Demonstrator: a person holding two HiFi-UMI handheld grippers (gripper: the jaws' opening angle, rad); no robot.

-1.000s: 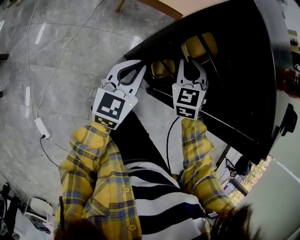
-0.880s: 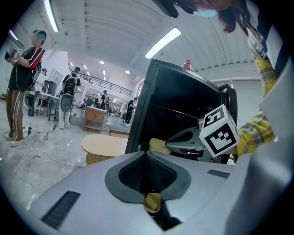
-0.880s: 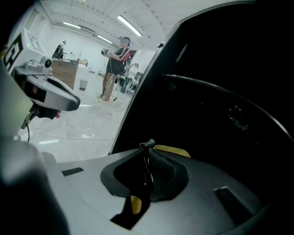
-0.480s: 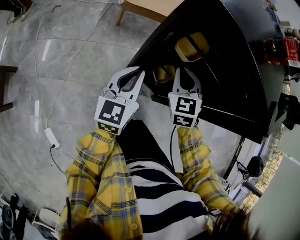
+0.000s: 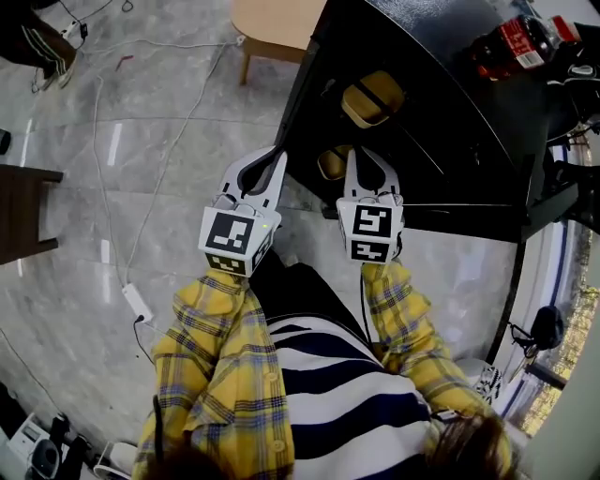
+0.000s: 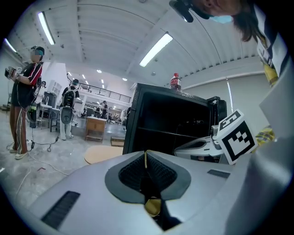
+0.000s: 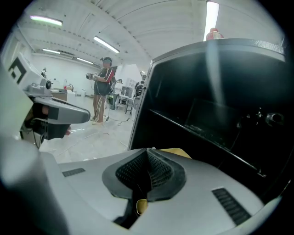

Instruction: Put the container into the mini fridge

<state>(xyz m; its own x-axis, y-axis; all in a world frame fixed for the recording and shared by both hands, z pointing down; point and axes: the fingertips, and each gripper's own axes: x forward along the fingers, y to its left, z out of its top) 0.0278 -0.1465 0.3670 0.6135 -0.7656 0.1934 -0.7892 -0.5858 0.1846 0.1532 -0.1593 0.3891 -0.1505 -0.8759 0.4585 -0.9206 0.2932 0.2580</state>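
Observation:
The black mini fridge (image 5: 441,141) stands open at the upper right of the head view, its dark inside and shelf (image 6: 170,133) facing me. One yellow container (image 5: 373,97) with a black band lies deeper in it. A second yellow container (image 5: 332,162) sits at the fridge's front edge, between the two gripper tips. My left gripper (image 5: 278,156) is shut just left of it, over the floor. My right gripper (image 5: 361,156) is shut just right of it, and a yellow edge (image 7: 177,152) shows right past its jaws. Neither gripper holds anything.
A red soda bottle (image 5: 511,42) lies on the fridge top. A light wooden stool (image 5: 272,23) stands behind the fridge's left side. A white cable and power strip (image 5: 137,302) run across the grey floor on the left. People (image 6: 25,96) stand far off.
The view has swung so the fridge sits higher and further right. Both grippers have stayed shut and drawn slightly back from the fridge opening. The containers have not moved.

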